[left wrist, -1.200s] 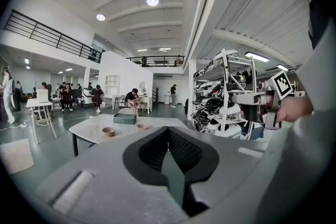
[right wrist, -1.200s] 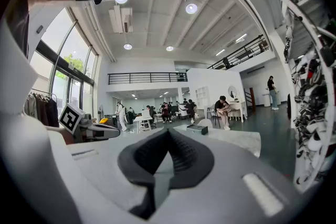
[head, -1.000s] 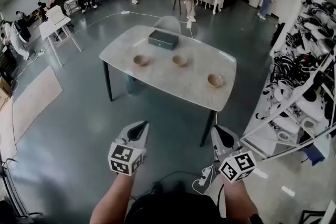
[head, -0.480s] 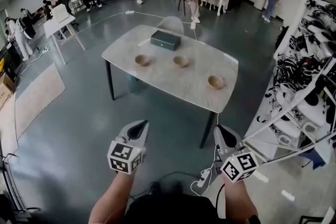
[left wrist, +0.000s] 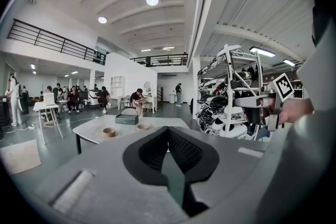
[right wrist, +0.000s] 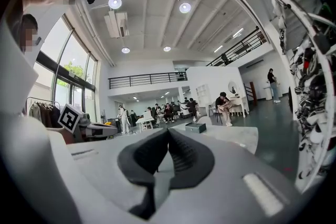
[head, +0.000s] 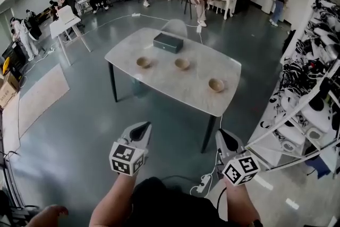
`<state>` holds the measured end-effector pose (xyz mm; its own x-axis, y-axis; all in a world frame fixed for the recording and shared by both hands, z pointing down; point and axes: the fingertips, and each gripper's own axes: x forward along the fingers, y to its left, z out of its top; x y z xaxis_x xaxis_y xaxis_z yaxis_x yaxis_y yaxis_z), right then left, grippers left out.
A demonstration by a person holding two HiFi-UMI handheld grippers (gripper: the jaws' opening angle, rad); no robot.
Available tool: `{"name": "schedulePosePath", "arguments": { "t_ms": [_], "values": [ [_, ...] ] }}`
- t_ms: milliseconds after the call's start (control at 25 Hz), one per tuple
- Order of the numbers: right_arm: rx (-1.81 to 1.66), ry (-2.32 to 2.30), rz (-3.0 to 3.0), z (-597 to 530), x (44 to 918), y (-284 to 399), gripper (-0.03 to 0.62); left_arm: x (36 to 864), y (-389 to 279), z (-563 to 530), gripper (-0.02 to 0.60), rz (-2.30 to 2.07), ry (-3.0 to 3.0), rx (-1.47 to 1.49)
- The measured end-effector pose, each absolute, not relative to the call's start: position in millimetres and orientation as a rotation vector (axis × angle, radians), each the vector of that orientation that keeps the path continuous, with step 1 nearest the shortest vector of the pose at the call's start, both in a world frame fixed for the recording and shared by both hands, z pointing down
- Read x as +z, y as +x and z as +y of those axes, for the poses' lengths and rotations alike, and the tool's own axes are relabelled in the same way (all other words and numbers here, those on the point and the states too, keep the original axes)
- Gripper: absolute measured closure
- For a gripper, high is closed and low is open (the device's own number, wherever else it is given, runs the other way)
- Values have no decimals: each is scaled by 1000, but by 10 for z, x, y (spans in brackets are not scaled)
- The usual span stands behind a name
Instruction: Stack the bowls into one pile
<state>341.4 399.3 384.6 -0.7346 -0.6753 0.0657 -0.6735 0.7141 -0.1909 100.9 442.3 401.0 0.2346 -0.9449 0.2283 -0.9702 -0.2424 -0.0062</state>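
Observation:
Three brown bowls stand apart on a white marble table [head: 159, 82]: a left bowl [head: 143, 62], a middle bowl [head: 182, 63] and a right bowl [head: 216, 85]. My left gripper [head: 142, 127] is shut and empty, well short of the table's near edge. My right gripper [head: 225, 134] is shut and empty too, near the table's front right leg. In the left gripper view the left bowl [left wrist: 109, 132] and the middle bowl [left wrist: 143, 126] show far ahead beyond the closed left gripper [left wrist: 168, 129]. The right gripper [right wrist: 168, 132] points past the table [right wrist: 231, 136].
A dark green box [head: 168, 42] lies at the table's far side, with a grey chair [head: 175, 26] behind it. A white rack full of gear [head: 308, 82] runs along the right. A power strip [head: 203, 183] and cable lie on the floor by my feet. People sit at desks far back.
The view has shifted a little toward the table, and both grippers have moved forward slightly with it. Both stay shut and the bowls have not moved.

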Motion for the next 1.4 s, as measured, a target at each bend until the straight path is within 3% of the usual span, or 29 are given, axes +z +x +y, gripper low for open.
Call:
{"name": "schedulePosePath", "arguments": {
  "t_ms": [600,1400],
  "values": [
    [-331,-1115,2952,3406,4018,3074,591,4148,727,3748,571,-1836,2366,244],
    [-432,-1213,2986,1040,4253,988,591,4272,-1278,1019,571,-1730,2416,230]
  ]
}}
